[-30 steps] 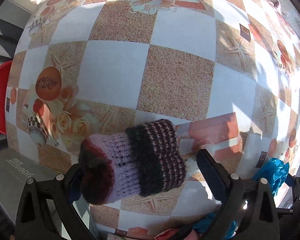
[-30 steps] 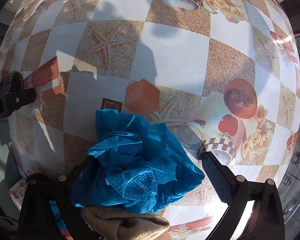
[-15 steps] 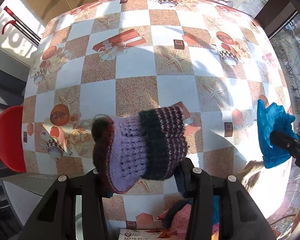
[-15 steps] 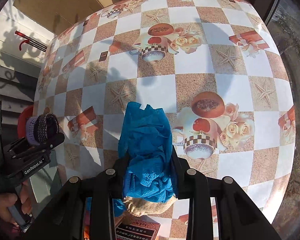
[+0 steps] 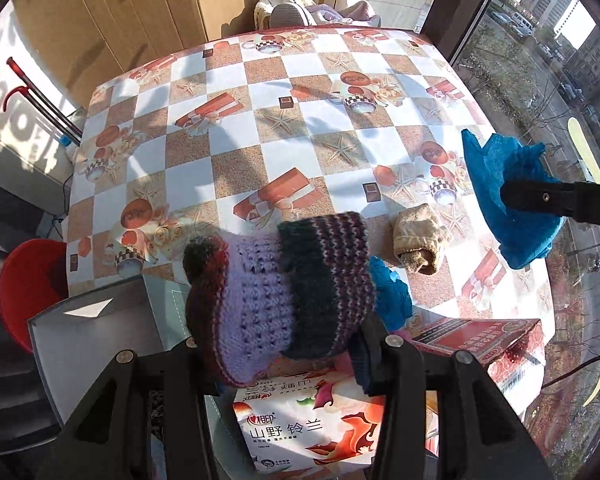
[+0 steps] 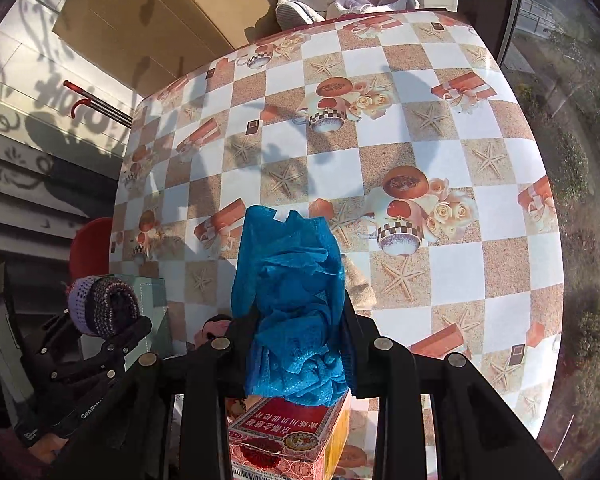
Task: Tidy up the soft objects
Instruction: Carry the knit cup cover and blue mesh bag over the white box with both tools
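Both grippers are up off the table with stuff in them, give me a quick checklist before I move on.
1. Left gripper shut on the purple-and-dark striped knitted hat: ok.
2. Right gripper shut on the crumpled blue mesh cloth: ok.
3. Both items lifted off the checkered tablecloth: ok.
4. Grippers apart from each other: ok.
5. Beige knitted item on the table, not yet picked up: not ok.
6. Where the items should go: cannot tell.
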Demonstrator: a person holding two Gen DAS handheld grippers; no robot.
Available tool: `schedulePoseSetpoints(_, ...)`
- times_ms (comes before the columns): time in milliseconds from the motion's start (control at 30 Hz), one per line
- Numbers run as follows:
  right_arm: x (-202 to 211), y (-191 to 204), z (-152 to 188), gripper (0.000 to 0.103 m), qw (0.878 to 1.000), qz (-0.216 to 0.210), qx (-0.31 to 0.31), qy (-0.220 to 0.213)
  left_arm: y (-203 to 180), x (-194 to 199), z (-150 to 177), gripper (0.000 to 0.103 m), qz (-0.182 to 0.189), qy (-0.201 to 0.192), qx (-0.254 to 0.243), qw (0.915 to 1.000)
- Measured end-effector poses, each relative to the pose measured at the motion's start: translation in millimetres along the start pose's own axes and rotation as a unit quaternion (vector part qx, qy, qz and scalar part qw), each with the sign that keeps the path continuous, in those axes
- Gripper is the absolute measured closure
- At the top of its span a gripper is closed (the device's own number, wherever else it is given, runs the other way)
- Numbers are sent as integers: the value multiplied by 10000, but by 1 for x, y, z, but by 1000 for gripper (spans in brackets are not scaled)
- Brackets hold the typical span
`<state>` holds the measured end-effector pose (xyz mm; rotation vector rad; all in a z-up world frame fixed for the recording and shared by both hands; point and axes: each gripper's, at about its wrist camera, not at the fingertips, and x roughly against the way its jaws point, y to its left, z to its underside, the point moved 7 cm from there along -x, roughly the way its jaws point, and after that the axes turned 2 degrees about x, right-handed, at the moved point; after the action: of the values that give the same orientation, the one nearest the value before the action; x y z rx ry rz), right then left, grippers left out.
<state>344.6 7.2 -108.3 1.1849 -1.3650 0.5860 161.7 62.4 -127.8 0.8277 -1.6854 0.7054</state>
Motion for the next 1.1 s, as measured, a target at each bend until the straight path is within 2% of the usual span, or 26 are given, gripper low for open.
schedulePoseSetpoints(167,16,54,26,69,9993,-252,260,-31,19,29,38,54,45,-90,145,9998)
schedulePoseSetpoints(267,17,96,43,69,9977,-369,566,-1,42,47,61,54,-54,-164,264,9995)
schedulePoseSetpoints(467,-11,182,71,69,9894,-657,1250,340,109,83,103,54,-331,-404,802,9954)
schedulePoseSetpoints(633,-39,247,83,69,9788,-731,1823,582,160,95,138,54,-555,-471,1319,9886)
schedulePoseSetpoints(867,-89,307,94,69,9566,-436,2698,1012,203,92,185,54,-596,-382,1905,9791)
schedulePoseSetpoints(1000,-128,324,94,69,9463,-125,2951,1318,210,92,198,54,-557,-349,2004,9775)
schedulePoseSetpoints(1100,-157,325,95,69,9424,108,2914,1640,209,94,199,54,-599,-414,1916,9788)
